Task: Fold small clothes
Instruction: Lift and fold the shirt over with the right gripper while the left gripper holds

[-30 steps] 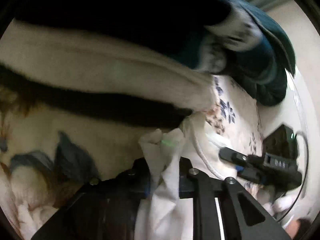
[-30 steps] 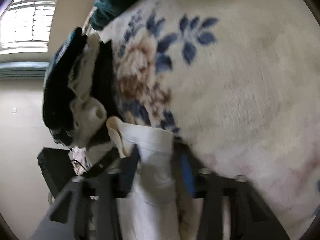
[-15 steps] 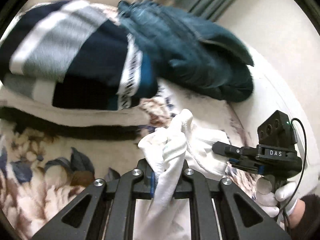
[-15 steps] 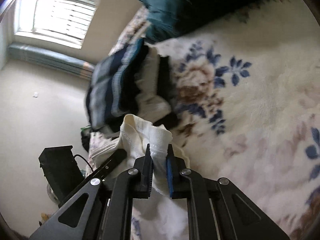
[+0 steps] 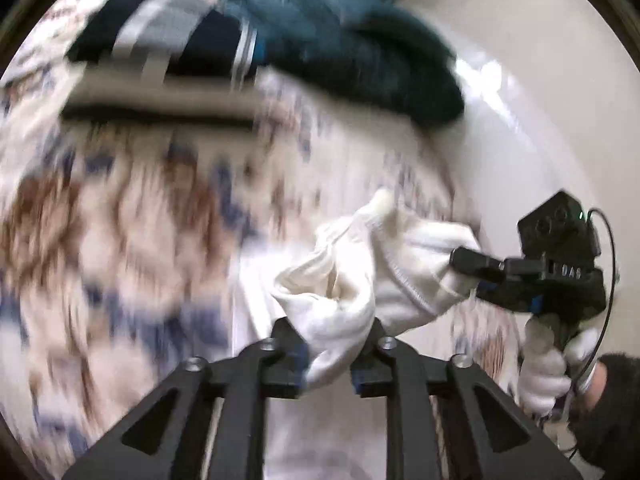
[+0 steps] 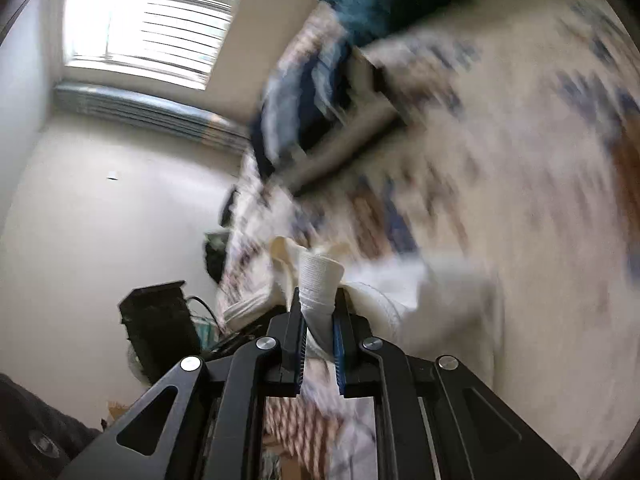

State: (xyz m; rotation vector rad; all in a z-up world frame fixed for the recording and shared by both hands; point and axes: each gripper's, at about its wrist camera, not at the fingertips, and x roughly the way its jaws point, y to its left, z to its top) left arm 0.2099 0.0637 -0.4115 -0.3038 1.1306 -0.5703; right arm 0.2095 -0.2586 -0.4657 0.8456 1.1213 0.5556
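Observation:
A white garment point(image 5: 360, 280) hangs bunched between my two grippers above the floral blanket point(image 5: 120, 220). My left gripper point(image 5: 334, 332) has a thick fold of it filling the gap between its jaws, which are opening. In the left wrist view my right gripper point(image 5: 472, 276) pinches the garment's other end from the right, held by a white-gloved hand point(image 5: 548, 368). In the right wrist view my right gripper point(image 6: 318, 308) is shut on a ribbed white edge of the garment point(image 6: 320, 280). Both views are motion-blurred.
A pile of folded clothes, navy with grey stripes point(image 5: 160, 40), lies at the far side of the blanket, with a teal garment point(image 5: 340, 52) beside it. The right wrist view shows the same pile point(image 6: 312, 112), a bright window point(image 6: 152, 20) and pale floor point(image 6: 100, 220) off the blanket's edge.
Both grippers have lifted and pulled back from the folded pile, carrying the white garment with them. The pile now sits farther off, and the left jaws stand wider.

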